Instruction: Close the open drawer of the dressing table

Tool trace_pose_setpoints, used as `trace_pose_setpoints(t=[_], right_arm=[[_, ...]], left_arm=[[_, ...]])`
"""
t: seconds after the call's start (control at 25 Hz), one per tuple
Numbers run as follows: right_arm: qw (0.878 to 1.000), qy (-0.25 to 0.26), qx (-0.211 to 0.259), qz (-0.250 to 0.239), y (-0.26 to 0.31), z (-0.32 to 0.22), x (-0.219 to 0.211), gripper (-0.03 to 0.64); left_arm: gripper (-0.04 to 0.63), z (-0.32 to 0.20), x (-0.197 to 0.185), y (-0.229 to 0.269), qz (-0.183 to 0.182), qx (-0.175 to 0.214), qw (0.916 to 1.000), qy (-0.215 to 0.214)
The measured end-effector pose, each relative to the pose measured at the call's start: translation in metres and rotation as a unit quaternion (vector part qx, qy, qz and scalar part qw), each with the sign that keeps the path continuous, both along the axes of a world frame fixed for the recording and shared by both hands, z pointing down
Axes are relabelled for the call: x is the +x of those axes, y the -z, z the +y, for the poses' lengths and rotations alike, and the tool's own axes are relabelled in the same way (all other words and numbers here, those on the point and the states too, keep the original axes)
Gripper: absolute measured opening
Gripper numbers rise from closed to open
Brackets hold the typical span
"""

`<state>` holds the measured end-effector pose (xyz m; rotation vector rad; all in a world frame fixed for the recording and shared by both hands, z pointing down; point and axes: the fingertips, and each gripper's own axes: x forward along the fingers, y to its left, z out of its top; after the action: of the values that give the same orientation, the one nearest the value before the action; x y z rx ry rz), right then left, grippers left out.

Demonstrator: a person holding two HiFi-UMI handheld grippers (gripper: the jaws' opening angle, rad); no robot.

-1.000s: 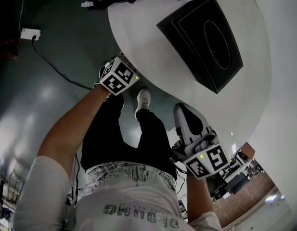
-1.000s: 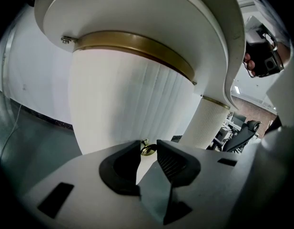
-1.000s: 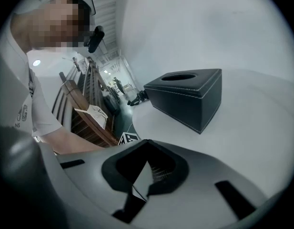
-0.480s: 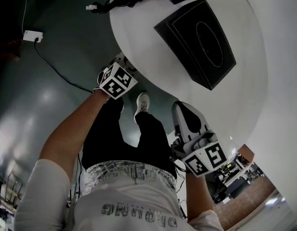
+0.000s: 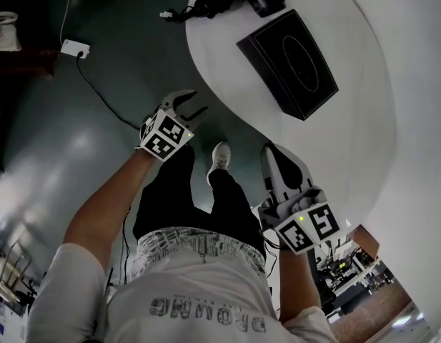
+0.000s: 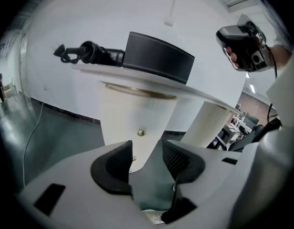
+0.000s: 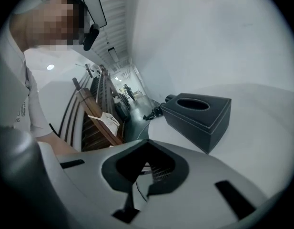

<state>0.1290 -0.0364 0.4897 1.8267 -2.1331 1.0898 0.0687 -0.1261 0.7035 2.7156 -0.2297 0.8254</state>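
Left gripper: jaws have just been opening, now wide, nothing between them, so they clear the brass knob just ahead. The drawer looks flush under the dressing table worktop's near edge; likely closed. Your right gripper idles at that edge, jaws together, empty.

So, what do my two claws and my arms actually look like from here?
The left claw and right claw both have pale grey moulded bodies with dark ribbed pads. Each carries a white cube printed with black square markers, with a small green light on it. The arms are bare below short white sleeves.
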Motion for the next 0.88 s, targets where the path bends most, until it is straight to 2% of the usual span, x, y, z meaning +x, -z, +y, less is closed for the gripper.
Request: trace_pose_setpoints(t=[0.16,0.36,0.76,0.88], right_arm=[[1.000,0.020,0.016,-0.004,0.017,0.003,-0.002,0.009],[0.998,0.045,0.036,-0.005,0.033,0.004,0.001,0.009],[0.993,0.091,0.077,0.002,0.064,0.001,0.018,0.009],[0.990,0.109,0.089,0.020,0.073,0.000,0.022,0.009]], left_arm=[[0.206,0.009,-0.015,0.041,0.011,0.008,0.9993,0.036],[0.206,0.013,-0.020,0.102,0.043,0.028,0.9953,0.082],[0.206,0.010,-0.023,0.225,0.097,0.117,0.9770,0.150],[0.206,0.009,-0.024,0.256,0.109,0.135,0.9708,0.166]])
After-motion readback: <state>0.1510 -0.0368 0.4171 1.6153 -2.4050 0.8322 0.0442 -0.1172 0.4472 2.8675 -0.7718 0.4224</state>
